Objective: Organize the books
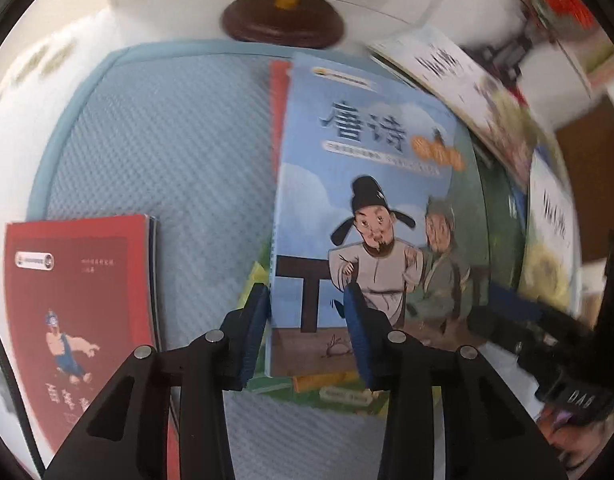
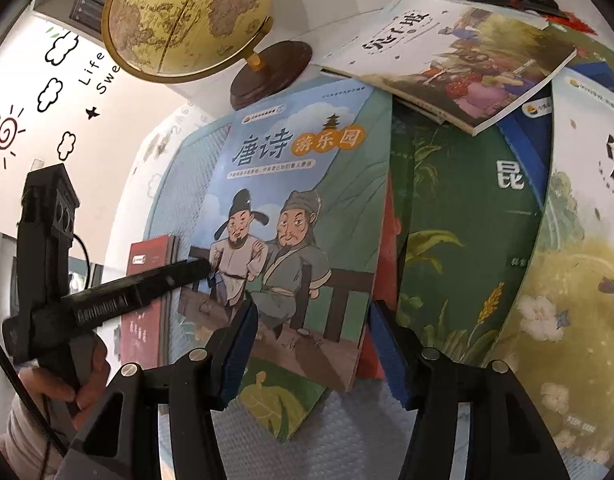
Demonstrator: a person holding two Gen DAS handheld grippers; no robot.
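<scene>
- Left gripper [image 1: 307,300]: its two blue-padded fingers [image 1: 253,332] stand a narrow way apart astride the lower left edge of the pale blue paperback book with two cartoon men in robes on its glossy cover [image 1: 367,184]; whether the pads press on it I cannot tell.
- Right gripper [image 2: 311,320]: its blue pads [image 2: 237,356] sit wider apart, either side of the same book's [image 2: 291,216] lower right corner, with a gap showing at the right pad.
- That book lies on top of a heap in the middle of both views, over a dark green book with leaf pictures [image 2: 459,240] and a red one [image 1: 277,112].
- Two white books with flower scenes [image 2: 451,56] [image 2: 583,240] lie at the upper right and right.
- One red paperback with a muscular cartoon figure [image 1: 79,300] lies apart at lower left.
- All rest on a light blue quilted mat with a piped rim [image 1: 167,140].
- One yellowed globe on a round dark wooden base [image 2: 187,16] stands at the top.
</scene>
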